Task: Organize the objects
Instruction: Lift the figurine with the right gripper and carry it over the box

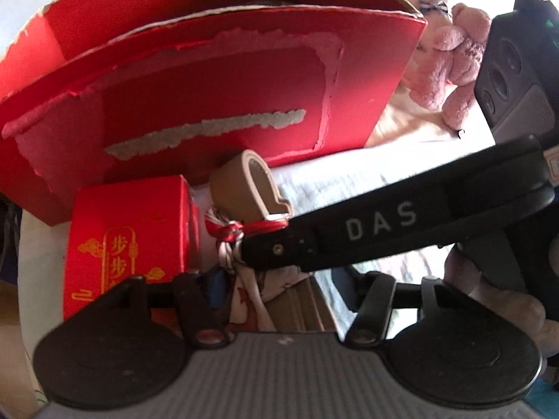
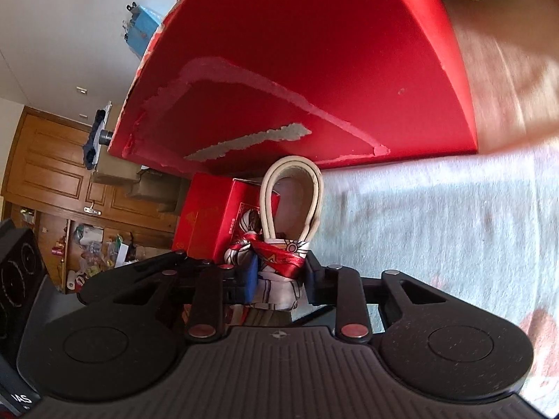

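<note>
The right gripper (image 2: 279, 276) is pinching a small cloth bundle (image 2: 279, 279) tied with a red ribbon (image 2: 279, 256). A tan loop handle (image 2: 291, 195) sticks up from it. The bundle sits low in the middle of the right wrist view, just in front of the big red box (image 2: 297, 70) and beside the small red box (image 2: 209, 216). The bed cover (image 2: 436, 216) lies under them.

The left gripper (image 1: 276, 289) cannot be judged; its fingertips are hidden behind the right gripper's arm.

The cloth is soft and could slip out. The loop could also bump the big box.

Only the left wrist view shows the pink plush toy (image 1: 450, 59) at the upper right and the box's open top. Only the right wrist view shows the pinch itself.
</note>
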`<state>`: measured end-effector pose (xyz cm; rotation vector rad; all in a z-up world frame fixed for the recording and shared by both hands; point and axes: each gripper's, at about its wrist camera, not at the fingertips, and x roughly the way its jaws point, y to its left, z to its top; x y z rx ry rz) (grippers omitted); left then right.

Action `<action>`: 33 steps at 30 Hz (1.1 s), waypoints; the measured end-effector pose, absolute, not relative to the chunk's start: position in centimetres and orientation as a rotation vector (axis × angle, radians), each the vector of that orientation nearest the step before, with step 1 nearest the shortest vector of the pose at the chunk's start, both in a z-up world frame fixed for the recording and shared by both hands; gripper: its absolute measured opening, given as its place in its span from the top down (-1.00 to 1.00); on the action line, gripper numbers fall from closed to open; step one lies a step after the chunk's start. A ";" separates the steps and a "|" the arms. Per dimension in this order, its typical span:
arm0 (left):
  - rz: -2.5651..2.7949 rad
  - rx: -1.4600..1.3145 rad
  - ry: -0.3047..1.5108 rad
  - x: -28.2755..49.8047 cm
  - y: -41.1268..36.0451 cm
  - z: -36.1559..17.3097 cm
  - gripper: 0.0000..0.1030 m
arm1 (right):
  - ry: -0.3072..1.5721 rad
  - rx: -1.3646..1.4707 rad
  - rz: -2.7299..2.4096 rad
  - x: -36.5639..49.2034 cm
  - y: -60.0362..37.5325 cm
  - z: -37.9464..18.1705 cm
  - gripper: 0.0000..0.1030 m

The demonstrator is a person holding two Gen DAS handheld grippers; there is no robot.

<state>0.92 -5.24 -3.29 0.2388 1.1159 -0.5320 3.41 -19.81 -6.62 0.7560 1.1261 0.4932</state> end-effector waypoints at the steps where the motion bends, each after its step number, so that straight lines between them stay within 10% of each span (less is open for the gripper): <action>1: -0.530 0.242 1.116 1.0 -5.2 -3.2 -0.09 | 1.127 0.757 0.491 3.3 -19.9 -6.5 0.47; 33: -0.876 0.376 0.846 -2.2 -16.7 5.4 -0.01 | 0.766 0.774 0.194 -4.7 -31.7 1.2 0.49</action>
